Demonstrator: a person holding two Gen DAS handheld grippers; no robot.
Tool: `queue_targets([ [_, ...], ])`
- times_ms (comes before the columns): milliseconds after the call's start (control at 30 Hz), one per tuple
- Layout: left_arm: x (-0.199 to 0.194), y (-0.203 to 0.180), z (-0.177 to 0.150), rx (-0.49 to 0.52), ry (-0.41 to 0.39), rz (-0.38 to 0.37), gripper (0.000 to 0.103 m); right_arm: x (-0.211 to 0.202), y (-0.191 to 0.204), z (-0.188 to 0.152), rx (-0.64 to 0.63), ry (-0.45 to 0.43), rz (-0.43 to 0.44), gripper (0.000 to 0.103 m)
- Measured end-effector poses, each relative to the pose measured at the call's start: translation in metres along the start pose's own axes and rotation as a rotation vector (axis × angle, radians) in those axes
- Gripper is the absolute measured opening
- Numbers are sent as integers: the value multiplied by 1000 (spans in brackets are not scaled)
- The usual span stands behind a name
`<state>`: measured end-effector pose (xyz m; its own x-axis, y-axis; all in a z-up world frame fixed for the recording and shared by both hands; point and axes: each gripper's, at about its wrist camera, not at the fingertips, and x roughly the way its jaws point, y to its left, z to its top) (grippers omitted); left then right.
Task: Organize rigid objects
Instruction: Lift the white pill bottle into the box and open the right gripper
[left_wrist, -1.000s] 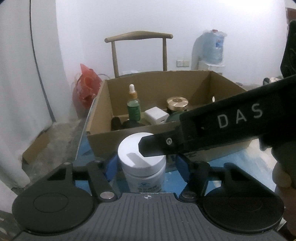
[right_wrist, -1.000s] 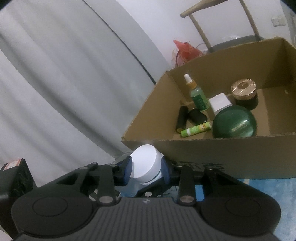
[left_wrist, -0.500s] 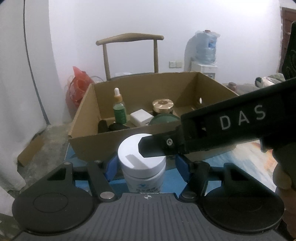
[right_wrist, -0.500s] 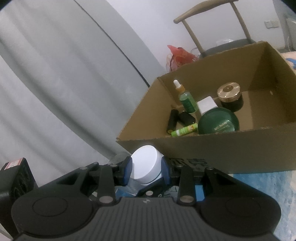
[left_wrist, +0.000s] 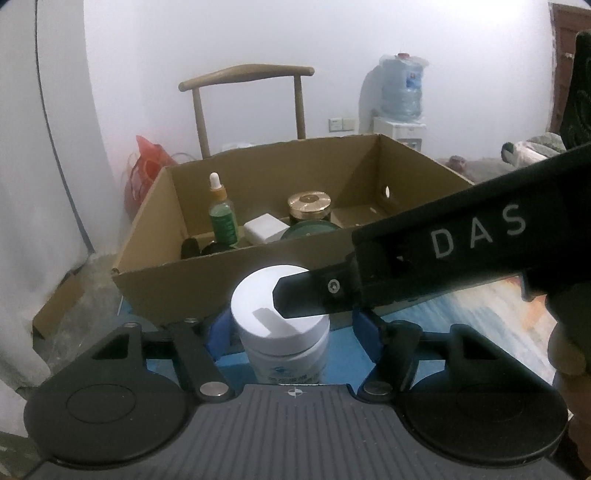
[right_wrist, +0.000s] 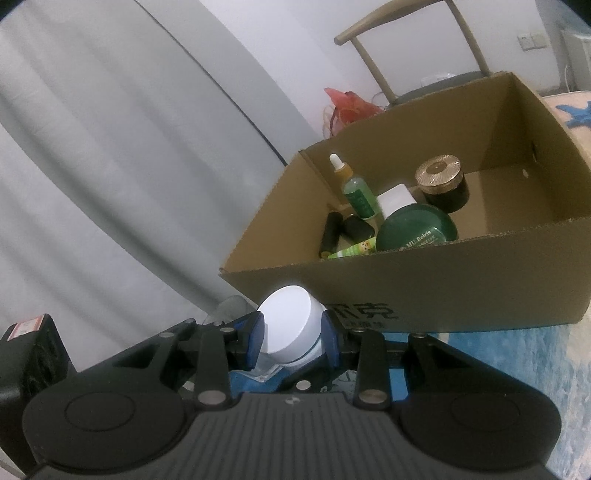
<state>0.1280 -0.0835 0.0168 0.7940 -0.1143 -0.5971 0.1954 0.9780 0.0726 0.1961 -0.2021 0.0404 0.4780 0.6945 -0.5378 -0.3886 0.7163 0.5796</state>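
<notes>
white jar (right_wrist: 291, 326) – smooth, round-lidded – in right claw (right_wrist: 293, 334).

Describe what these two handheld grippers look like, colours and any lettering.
Both are matte black. The left gripper and the right gripper each have blue finger pads, black linkage arms with silver pivot pins, two round black discs, and a ribbed dark grey body. In the left wrist view, the right gripper's black side carries white letters DAS.
</notes>
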Motion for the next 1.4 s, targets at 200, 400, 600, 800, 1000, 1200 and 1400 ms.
queue_targets([
  [200,-1,-4,-2,23,-10,15,65,1,-1,-1,6,-1,-5,37],
  [400,-28,-1,4,31,-34,0,60,-14,11,1,-8,-8,15,37],
  [600,-69,-1,37,75,-162,20,60,-54,47,23,-120,-92,59,37],
  [800,-67,-12,85,129,-255,13,60,-79,58,65,-214,-177,39,37],
  [1000,-12,-22,127,159,-217,-70,60,-77,21,114,-180,-173,-29,37],
  [1200,63,-28,154,137,-75,-167,60,-50,-36,150,-114,-103,-101,37],
  [1400,118,-31,158,91,33,-207,60,-19,-88,172,-41,-36,-130,37],
])
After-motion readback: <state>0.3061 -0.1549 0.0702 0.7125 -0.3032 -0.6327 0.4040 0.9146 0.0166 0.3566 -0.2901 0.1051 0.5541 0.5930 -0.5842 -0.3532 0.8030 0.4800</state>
